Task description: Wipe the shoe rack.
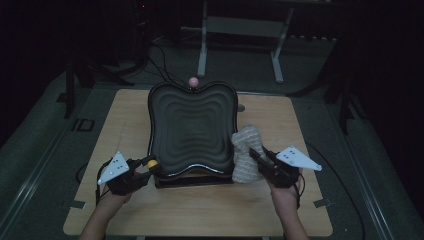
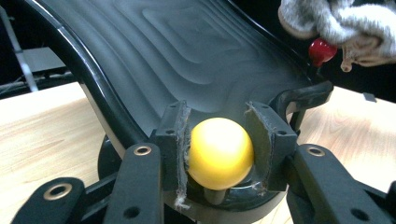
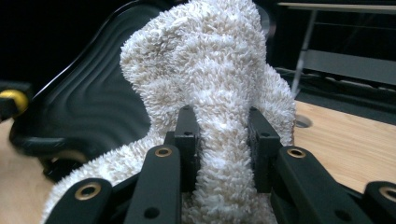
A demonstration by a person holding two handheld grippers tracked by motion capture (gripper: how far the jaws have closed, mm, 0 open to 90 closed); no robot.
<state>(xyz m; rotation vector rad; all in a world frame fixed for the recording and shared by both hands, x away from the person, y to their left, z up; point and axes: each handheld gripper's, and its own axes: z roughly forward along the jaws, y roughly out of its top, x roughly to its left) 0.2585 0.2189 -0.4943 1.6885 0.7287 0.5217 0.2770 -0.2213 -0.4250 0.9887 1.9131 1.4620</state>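
Observation:
A black tray with a wavy ribbed surface stands tilted on a stand on the wooden table. At its near left corner is a yellow ball knob, and my left gripper is shut on it, a pad pressing each side. A white fluffy towel is draped over the tray's right edge. My right gripper is shut on a fold of that towel. In the left gripper view a red knob shows just under the towel. The person's hands hold both grippers from the near edge.
A pink ball sits at the tray's far rim. Behind the table stands a grey metal frame on a dark floor. Bare wood lies in front of the tray and to its left.

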